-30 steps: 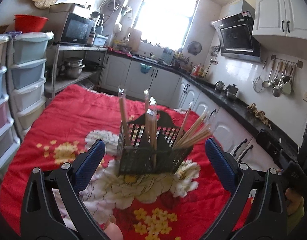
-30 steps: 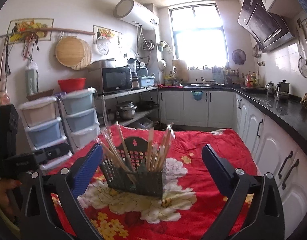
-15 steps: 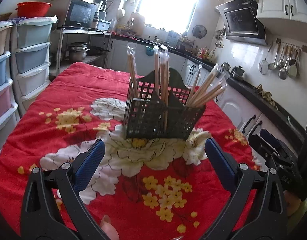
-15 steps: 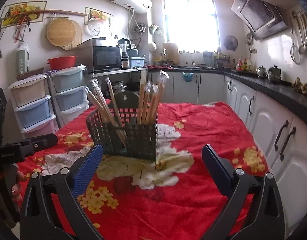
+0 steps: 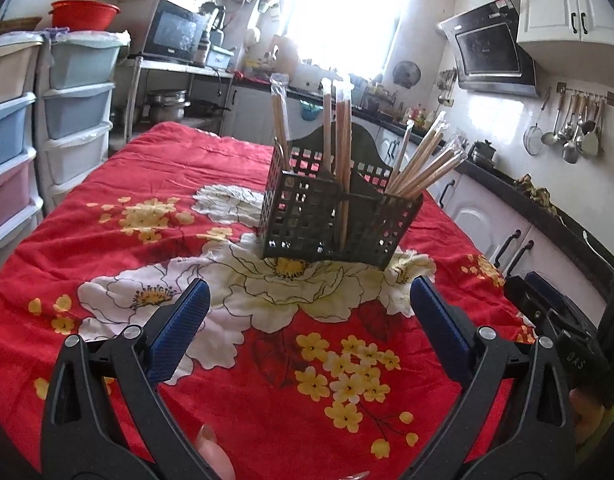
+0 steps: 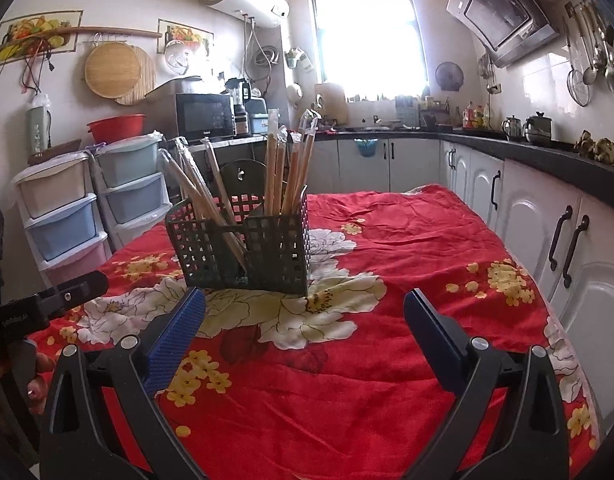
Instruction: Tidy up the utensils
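Left wrist view
Left gripper (image 5: 305,308): released, blue pads spread wide, holding nothing, hovering above the tablecloth (image 5: 119,240).
Basket (image 5: 339,216): dark mesh holder standing upright on the white flower print, ahead of the gripper and apart from it.
Chopsticks (image 5: 423,160): wrapped pairs; some upright in the left compartment, a bundle leaning right over the rim.
Right gripper: its black body shows at the right edge (image 5: 563,320).
Risk: the leaning bundle looks top-heavy; a knock from a pad could likely tip the light basket or spill the sticks.
Writing: small pale letters on the other gripper's body, too unclear to read.

Right wrist view
Right gripper (image 6: 305,312): released, pads apart, empty, near the basket (image 6: 243,248) but not touching.
Chopsticks (image 6: 287,160): one group upright, another slanting left.
Risk: the slippery plastic wrappers may slide out of a pinch; the wrinkled cloth could let the basket shift.
Writing: a maker's name on the microwave (image 6: 205,116) and tiny print on the left gripper (image 6: 47,304), both illegible.
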The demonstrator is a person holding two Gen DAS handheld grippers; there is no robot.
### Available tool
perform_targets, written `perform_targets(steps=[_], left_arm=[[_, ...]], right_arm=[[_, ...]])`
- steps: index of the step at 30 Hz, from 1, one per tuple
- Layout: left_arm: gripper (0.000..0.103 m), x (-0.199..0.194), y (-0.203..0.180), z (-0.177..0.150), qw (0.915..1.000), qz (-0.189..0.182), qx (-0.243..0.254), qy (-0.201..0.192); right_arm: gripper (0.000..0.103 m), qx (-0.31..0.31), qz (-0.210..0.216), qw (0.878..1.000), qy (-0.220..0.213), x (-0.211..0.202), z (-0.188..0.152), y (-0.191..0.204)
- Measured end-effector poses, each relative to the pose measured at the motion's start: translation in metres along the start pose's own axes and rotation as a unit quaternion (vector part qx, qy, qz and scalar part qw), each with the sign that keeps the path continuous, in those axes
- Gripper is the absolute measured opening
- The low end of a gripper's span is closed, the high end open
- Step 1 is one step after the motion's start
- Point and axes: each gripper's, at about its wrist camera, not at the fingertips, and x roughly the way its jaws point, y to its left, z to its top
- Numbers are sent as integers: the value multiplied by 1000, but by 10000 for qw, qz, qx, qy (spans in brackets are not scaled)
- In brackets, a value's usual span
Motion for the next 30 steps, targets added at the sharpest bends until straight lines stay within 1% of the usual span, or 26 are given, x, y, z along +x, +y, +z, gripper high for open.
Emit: perform_targets(steps=[9,18,23,30], left_arm=[[92,-9,-5,-1,9988,125,187,-433],[92,-18,-9,-4,9960,170,376,-793],[92,-18,-11,-7,9951,115,430,-880],[92,-17,-9,-9,9949,145,413,-910]], right_arm=[[97,2,-46,9990,-443,-10,-1,2],[97,-1,-87,9977,-676,-17,-4,3],[97,9,-118,9966,-817,-22,-6,3],[97,-1,-180,9952,-964,-26,-10,4]])
